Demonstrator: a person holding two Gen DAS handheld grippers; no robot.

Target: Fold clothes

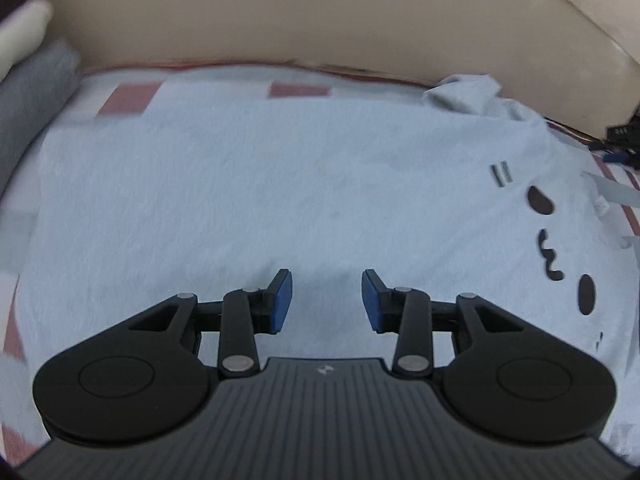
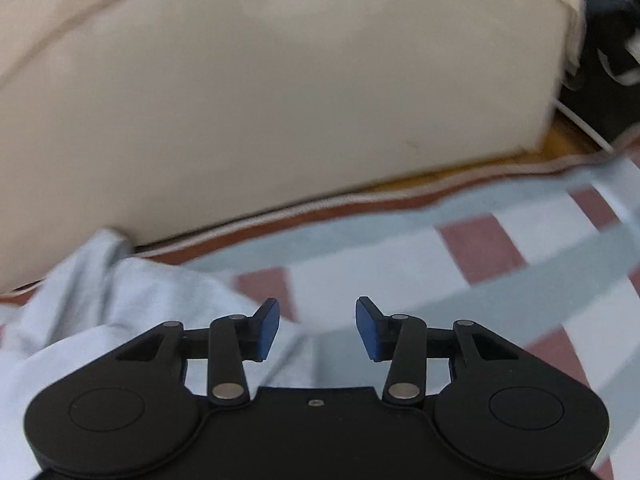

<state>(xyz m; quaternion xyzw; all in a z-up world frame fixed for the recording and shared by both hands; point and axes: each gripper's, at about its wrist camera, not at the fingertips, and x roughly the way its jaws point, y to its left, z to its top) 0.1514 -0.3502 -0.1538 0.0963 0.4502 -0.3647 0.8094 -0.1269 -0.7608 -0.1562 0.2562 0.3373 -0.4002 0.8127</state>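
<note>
A pale blue-grey garment lies spread flat on a checked bedcover, with a black cartoon face print at its right side. My left gripper hovers over its near middle, jaws apart, nothing between the blue pads. In the right wrist view a rumpled edge of the same garment lies at the lower left. My right gripper stands open above that edge and the bedcover, holding nothing.
The bedcover has red, white and grey checks. A beige padded headboard rises behind it. A grey cushion sits at the far left, and dark cables lie at the right edge.
</note>
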